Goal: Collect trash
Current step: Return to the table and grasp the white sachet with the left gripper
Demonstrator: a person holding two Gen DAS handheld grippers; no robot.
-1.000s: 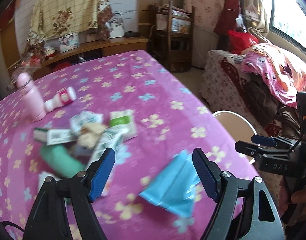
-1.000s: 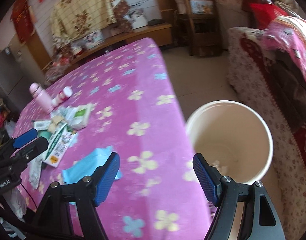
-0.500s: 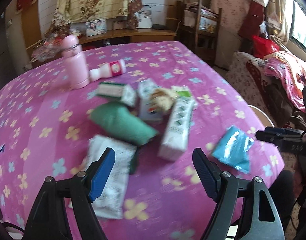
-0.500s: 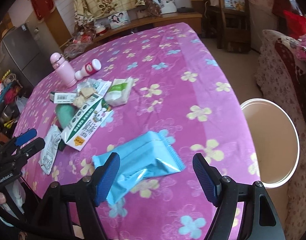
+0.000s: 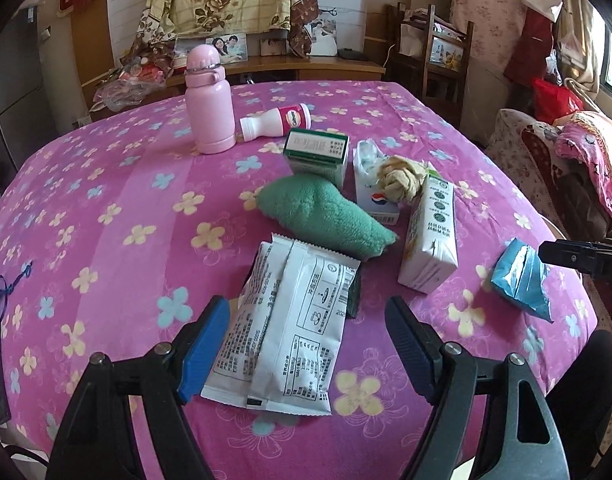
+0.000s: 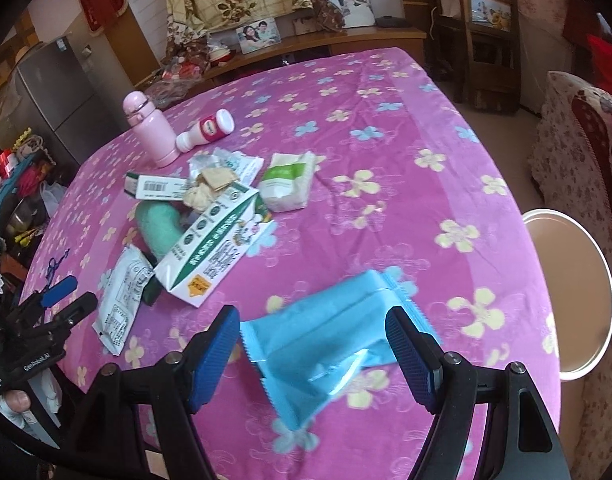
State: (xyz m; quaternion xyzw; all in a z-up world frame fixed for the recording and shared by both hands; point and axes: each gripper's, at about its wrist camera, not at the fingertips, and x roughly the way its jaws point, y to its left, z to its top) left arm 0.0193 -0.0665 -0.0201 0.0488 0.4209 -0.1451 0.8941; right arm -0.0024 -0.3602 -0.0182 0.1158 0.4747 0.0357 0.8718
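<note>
Two wrist fisheyes, both looking forward and down over the table (image 5: pixel 106 184)

Left cam sits low at the near edge, close over the white wrapper (image 5: pixel 282 328); right cam sits at the right-hand edge, close over the blue packet (image 6: pixel 326 336), facing left-forward; both share the central clutter, pink bottle (image 5: pixel 208 100), back wall.

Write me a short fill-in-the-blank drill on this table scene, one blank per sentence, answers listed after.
1. The right gripper is open, its fingers either side of the ____ wrapper.
2. The left gripper is open over the ____ packet.
3. The pink flask stands upright, while the small bottle beside it lies on its ____.
4. The bin stands beyond the table's ____ edge, as the right wrist view shows it.

Answers: blue; white; side; right
</note>
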